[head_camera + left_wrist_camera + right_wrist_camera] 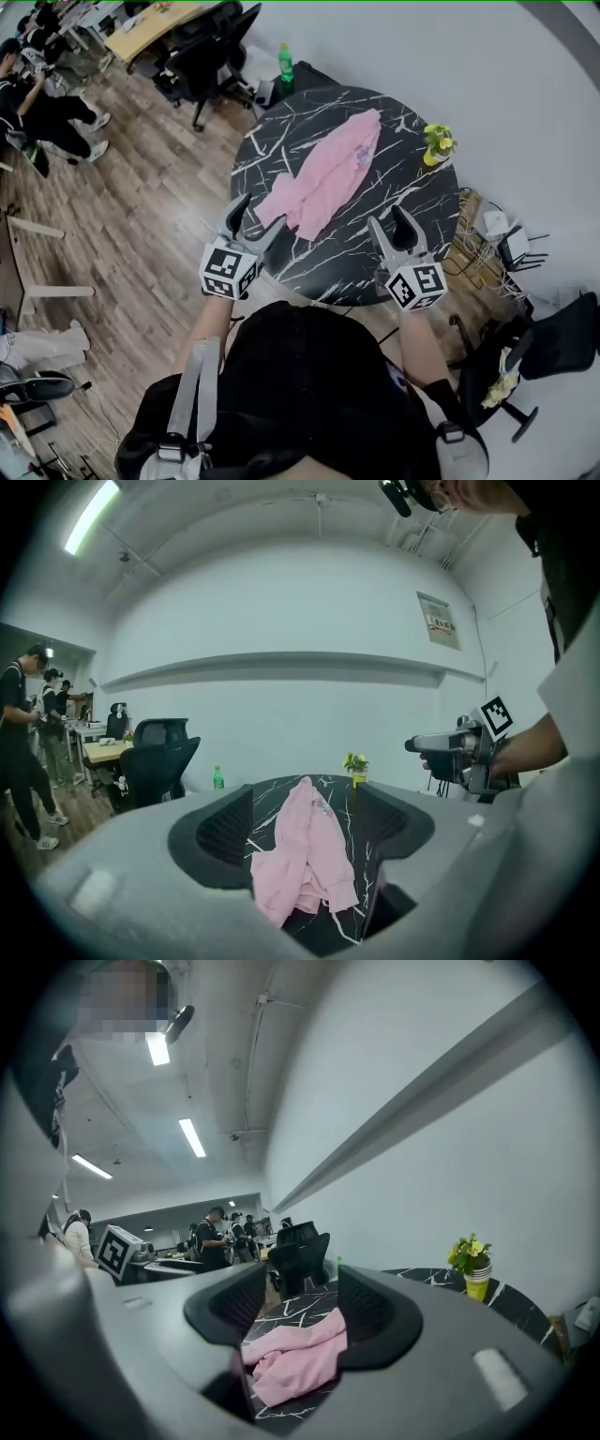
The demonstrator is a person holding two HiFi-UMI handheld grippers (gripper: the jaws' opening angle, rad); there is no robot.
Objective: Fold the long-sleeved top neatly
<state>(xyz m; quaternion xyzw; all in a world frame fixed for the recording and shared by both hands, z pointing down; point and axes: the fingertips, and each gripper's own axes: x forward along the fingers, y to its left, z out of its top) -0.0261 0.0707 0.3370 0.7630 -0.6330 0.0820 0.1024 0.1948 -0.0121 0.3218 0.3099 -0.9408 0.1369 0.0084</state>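
Note:
A pink long-sleeved top (325, 175) lies crumpled in a long strip across the round black marble table (412, 202), running from near front-left toward the far right. It shows beyond the jaws in the left gripper view (305, 855) and in the right gripper view (295, 1358). My left gripper (254, 217) hovers at the table's near-left edge, just short of the top's bunched end, jaws apart and empty. My right gripper (389, 225) is over the near-right part of the table, apart from the cloth, jaws spread with nothing between them.
A small yellow pot with a plant (437, 145) stands at the table's right edge. A green bottle (286, 64) sits beyond the table. Black office chairs (202, 56) and people (37, 103) are at the far left. Cables and boxes (497, 239) lie on the floor at right.

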